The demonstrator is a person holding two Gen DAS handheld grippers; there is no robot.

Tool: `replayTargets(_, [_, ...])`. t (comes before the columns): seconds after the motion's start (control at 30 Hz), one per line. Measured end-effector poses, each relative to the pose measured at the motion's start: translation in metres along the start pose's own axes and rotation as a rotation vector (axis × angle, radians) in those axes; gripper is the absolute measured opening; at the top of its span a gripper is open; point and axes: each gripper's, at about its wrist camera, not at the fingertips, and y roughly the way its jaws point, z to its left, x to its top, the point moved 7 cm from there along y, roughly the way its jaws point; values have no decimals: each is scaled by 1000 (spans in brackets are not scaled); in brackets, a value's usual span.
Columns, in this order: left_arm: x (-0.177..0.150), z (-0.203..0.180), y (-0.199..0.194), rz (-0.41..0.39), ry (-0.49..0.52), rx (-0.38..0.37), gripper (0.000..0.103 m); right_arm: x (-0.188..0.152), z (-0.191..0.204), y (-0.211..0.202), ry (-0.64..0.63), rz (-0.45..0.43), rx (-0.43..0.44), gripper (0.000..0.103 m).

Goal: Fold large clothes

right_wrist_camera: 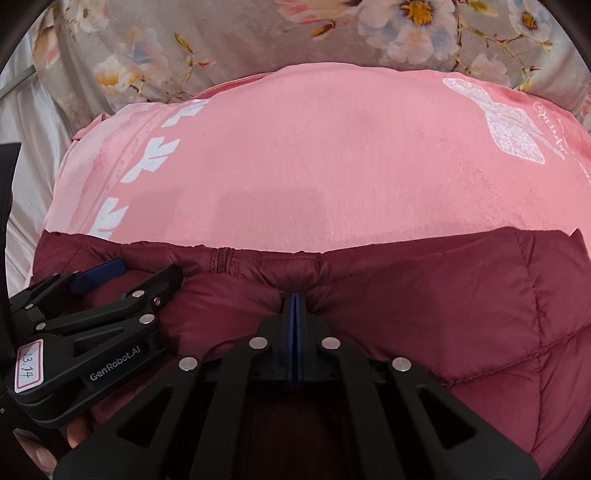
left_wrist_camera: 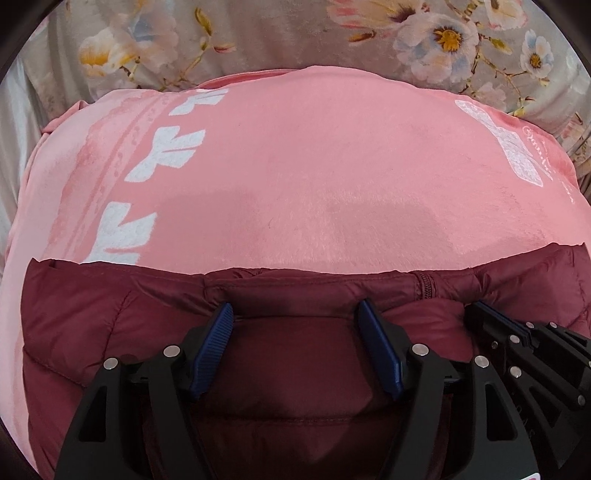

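A maroon quilted puffer jacket (left_wrist_camera: 110, 325) lies over a pink blanket (left_wrist_camera: 295, 166) with white leaf prints. My left gripper (left_wrist_camera: 295, 310) is open, its blue pads resting on the jacket near the far edge, left of the zipper (left_wrist_camera: 426, 286). My right gripper (right_wrist_camera: 295, 295) is shut on a pinch of the jacket (right_wrist_camera: 461, 295) just behind its far edge, right of the zipper (right_wrist_camera: 221, 260). The right gripper shows in the left wrist view (left_wrist_camera: 495, 314) at the right. The left gripper shows in the right wrist view (right_wrist_camera: 122, 273) at the left.
The pink blanket (right_wrist_camera: 314, 166) lies on a grey floral bedspread (left_wrist_camera: 277, 33), which also fills the top of the right wrist view (right_wrist_camera: 240, 37). White cloth (right_wrist_camera: 33, 140) lies at the left edge.
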Motion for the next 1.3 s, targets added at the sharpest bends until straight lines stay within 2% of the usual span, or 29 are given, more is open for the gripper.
replayTargets(0.37, [0, -5, 6, -47, 32, 58, 71, -2, 4, 1, -54, -42, -55, 0])
replayTargets(0.47, [-1, -5, 5, -46, 29, 61, 71, -1, 2, -1, -35, -37, -30, 0])
replayTargets(0.57, [-2, -1, -5, -31, 17, 43, 71, 1, -8, -17, 53, -23, 34, 4])
replayTargets(0.63, [0, 11, -26, -32, -24, -1, 71, 7, -26, -41, 137, -74, 62, 19])
replayTargets(0.7, [6, 29, -47, -56, -75, -37, 71, 13, -60, -69, 211, -141, 12, 50])
replayTargets(0.73, [8, 37, -55, -67, -90, -41, 71, 15, -84, -84, 247, -178, -36, 54])
replayTargets(0.8, [15, 70, -71, -91, -132, -5, 71, 13, -121, -96, 296, -195, -112, 60])
replayTargets(0.83, [16, 92, -74, -93, -165, 25, 72, 11, -135, -96, 323, -187, -134, 63])
replayTargets(0.9, [15, 120, -69, -67, -223, 49, 72, -1, -166, -84, 403, -108, -144, 66])
replayTargets(0.97, [9, 147, -55, -9, -308, 47, 72, -14, -177, -61, 450, -13, -87, 66])
replayTargets(1.0, [4, 157, -49, 17, -348, 37, 72, -17, -177, -57, 454, -11, -59, 58])
replayTargets(1.03, [0, 163, -43, 34, -379, 24, 71, -17, -174, -59, 437, -18, -48, 39])
replayTargets(1.1, [-9, 170, -33, 63, -410, 11, 71, -13, -169, -73, 404, -62, -62, 11])
replayTargets(1.2, [-13, 169, -29, 58, -394, 29, 71, -14, -170, -102, 390, -135, -109, 8])
replayTargets(1.23, [-14, 167, -28, 54, -382, 35, 71, -18, -173, -106, 387, -141, -136, 8])
replayTargets(1.3, [-17, 162, -21, 56, -363, 53, 73, -29, -179, -94, 378, -96, -183, 8])
